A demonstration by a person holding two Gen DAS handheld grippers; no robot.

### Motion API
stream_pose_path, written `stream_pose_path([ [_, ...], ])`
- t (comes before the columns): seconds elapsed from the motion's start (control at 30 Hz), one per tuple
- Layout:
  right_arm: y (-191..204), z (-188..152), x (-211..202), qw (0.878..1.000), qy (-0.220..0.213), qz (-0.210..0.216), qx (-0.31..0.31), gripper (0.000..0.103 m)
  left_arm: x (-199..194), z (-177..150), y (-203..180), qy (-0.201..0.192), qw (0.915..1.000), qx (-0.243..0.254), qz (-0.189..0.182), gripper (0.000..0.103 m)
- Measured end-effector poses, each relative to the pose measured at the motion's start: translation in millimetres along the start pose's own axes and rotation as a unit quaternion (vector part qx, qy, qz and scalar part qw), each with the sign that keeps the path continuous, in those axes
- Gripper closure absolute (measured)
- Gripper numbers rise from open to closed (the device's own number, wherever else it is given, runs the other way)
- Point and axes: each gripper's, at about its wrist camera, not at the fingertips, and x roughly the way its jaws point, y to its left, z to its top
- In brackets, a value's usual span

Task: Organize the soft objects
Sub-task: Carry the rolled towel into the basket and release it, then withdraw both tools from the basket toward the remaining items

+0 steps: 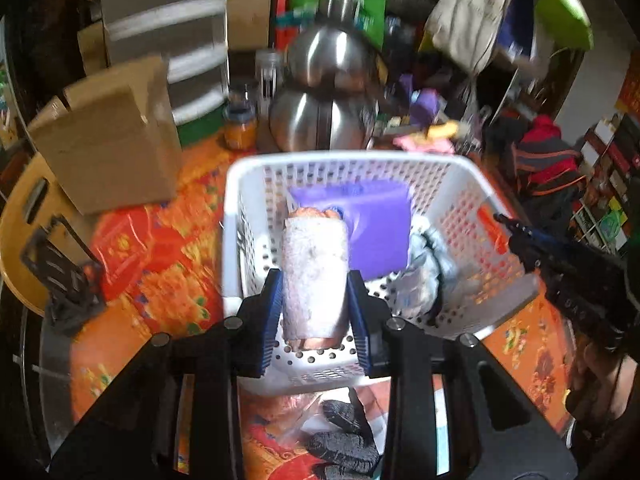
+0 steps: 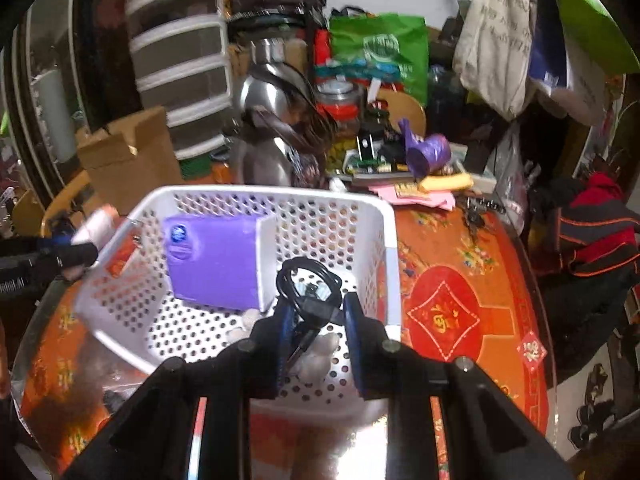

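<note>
Left tool (image 1: 315, 280) grips a roll (image 1: 314, 276); no label legible.

The white perforated plastic basket (image 1: 448, 168) has its near wall hidden behind the left gripper's (image 1: 316, 312) black arms. Below the basket, dark knitted gloves (image 1: 344, 444) are cut off by the frame's bottom edge. In the right wrist view, a black looped item (image 2: 308, 280) over the basket is too blurred to identify.

left wrist: steeply down, close | right wrist: same | shared: white basket (image 1: 348, 160)
</note>
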Motion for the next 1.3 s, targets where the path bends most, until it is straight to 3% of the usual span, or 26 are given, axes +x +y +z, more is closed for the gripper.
stream_pose_path([
  [0.1, 0.3, -3.1, 16.5, 1.000, 0.012, -0.005, -0.002, 0.079, 30.1, -3.5, -5.3, 0.031, 0.9995, 0.001, 0.008, 0.074],
  [0.6, 21.3, -8.9, 36.5, 0.999, 0.027, 0.008, -0.023, 0.079, 73.0, -20.4, -11.0, 0.046, 0.9985, 0.009, 0.029, 0.072],
  [0.63, 21.6, -9.0, 35.4, 0.999, 0.024, 0.008, -0.024, 0.076, 72.8, -20.8, -10.6, 0.043, 0.9985, 0.009, 0.031, 0.071],
  [0.7, 21.7, -8.7, 31.8, 1.000, 0.017, 0.005, -0.023, 0.061, 70.9, -20.9, -11.2, 0.037, 0.9986, 0.015, 0.035, 0.063],
  [0.77, 22.4, -8.1, 26.2, 1.000, 0.003, 0.006, -0.022, 0.036, 67.1, -20.3, -10.6, 0.029, 0.9989, 0.013, 0.034, 0.046],
  [0.97, 20.2, -7.8, 17.3, 1.000, -0.009, 0.006, -0.018, 0.030, 50.7, -17.4, -14.6, -0.002, 0.9992, 0.018, 0.035, 0.024],
  [1.13, 13.7, -10.3, 14.8, 1.000, -0.009, 0.009, -0.010, 0.028, 41.4, -16.5, -13.6, -0.012, 0.9991, 0.012, 0.038, 0.024],
  [1.3, 10.4, -12.6, 12.0, 1.000, -0.008, 0.012, -0.006, 0.016, 39.2, -16.8, -13.5, -0.010, 0.9992, 0.013, 0.036, 0.022],
])
